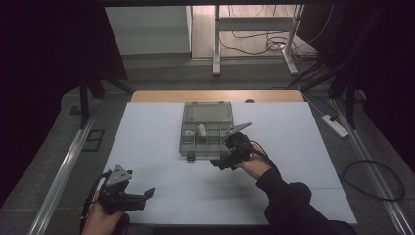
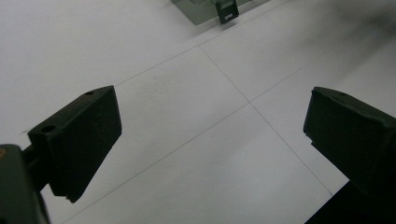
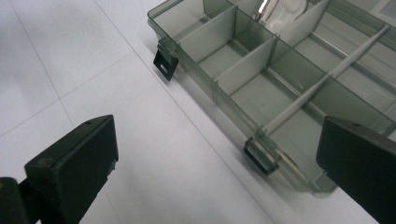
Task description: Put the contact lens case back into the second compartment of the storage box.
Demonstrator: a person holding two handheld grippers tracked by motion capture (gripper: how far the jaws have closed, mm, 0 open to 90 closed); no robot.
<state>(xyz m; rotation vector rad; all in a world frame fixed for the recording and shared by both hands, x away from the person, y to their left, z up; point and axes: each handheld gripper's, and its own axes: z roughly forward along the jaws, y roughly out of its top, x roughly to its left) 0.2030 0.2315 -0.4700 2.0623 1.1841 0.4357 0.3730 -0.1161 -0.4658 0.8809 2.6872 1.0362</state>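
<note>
The right tool point(image 1: 221, 163) hovers open-jawed at the front edge of the open, translucent grey plastic compartment box point(image 1: 207, 128). The left tool point(image 1: 147, 194), jaws also wide apart, hangs over the white tabletop point(image 1: 147, 142), well apart from it.

We see a smoky grey-green, see-through box point(image 1: 206, 128) with paler grey dividers point(image 3: 299, 100) and black latches point(image 3: 165, 64). Inside sits a small white and silvery piece point(image 3: 280, 11). Our table point(image 1: 156, 147) is plain white, ruled with thin grey lines into big squares, and a tan wooden edge point(image 1: 215, 96) shows behind it. Both our grippers, left point(image 1: 147, 194) and right point(image 1: 218, 163), are black; each carries a light grey plate point(image 1: 119, 174). The sleeve point(image 1: 288, 200) is black. The floor point(image 1: 63, 127) is dull grey.
</note>
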